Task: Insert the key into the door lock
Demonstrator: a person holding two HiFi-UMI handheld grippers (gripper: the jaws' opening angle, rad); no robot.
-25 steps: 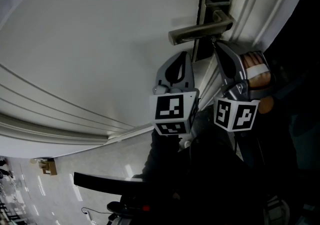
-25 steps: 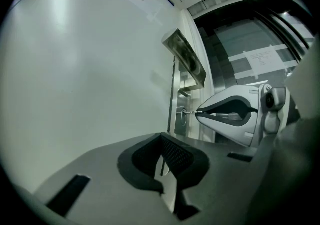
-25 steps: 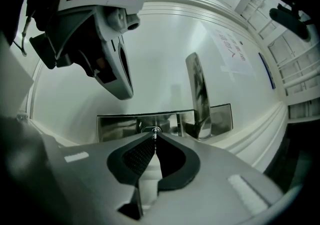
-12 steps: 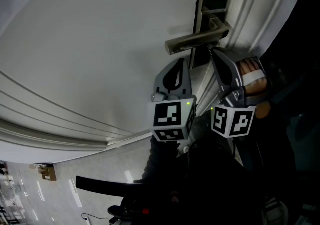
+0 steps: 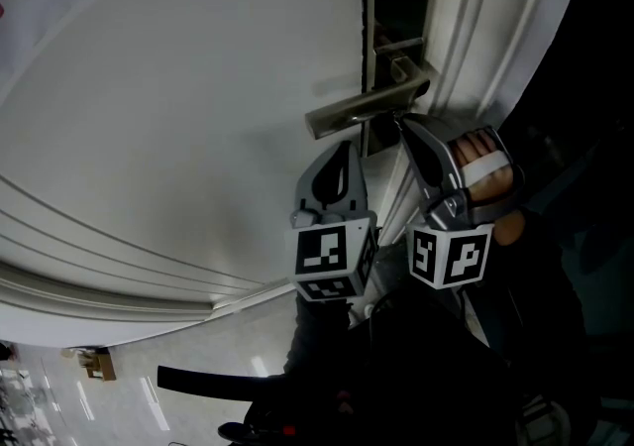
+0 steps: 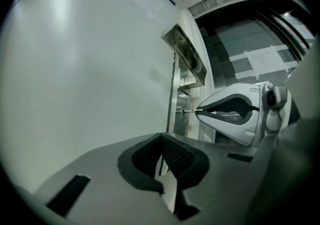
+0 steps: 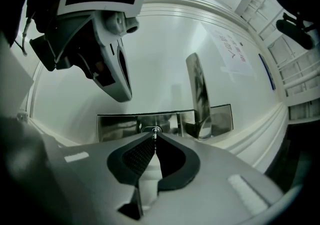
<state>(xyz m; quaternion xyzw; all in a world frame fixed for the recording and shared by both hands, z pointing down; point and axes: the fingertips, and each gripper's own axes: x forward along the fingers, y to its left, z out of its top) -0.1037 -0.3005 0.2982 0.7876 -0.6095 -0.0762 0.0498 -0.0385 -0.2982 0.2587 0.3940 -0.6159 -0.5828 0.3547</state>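
A metal lock plate (image 5: 396, 8) with a lever handle (image 5: 367, 109) sits on the white door (image 5: 178, 117). My right gripper (image 5: 401, 124) is just under the lever, pointing at the plate, shut on a thin metal key (image 7: 155, 136). The key's tip touches the round keyhole (image 7: 152, 130) or is just inside it. In the left gripper view the key (image 6: 190, 111) meets the keyhole (image 6: 183, 113) end-on. My left gripper (image 5: 345, 149) hangs beside the right one, close to the door face. Its jaws (image 6: 162, 156) are shut with nothing between them.
The moulded white door frame (image 5: 485, 28) runs along the right of the lock plate. A person's hand (image 5: 490, 171) holds the right gripper. Tiled floor (image 5: 119, 385) shows below, with a dark bar (image 5: 208, 380) lying low in the head view.
In the head view the lock plate, lever and both grippers have slid down and left, showing more of the plate. The right gripper's tip stays just under the lever.
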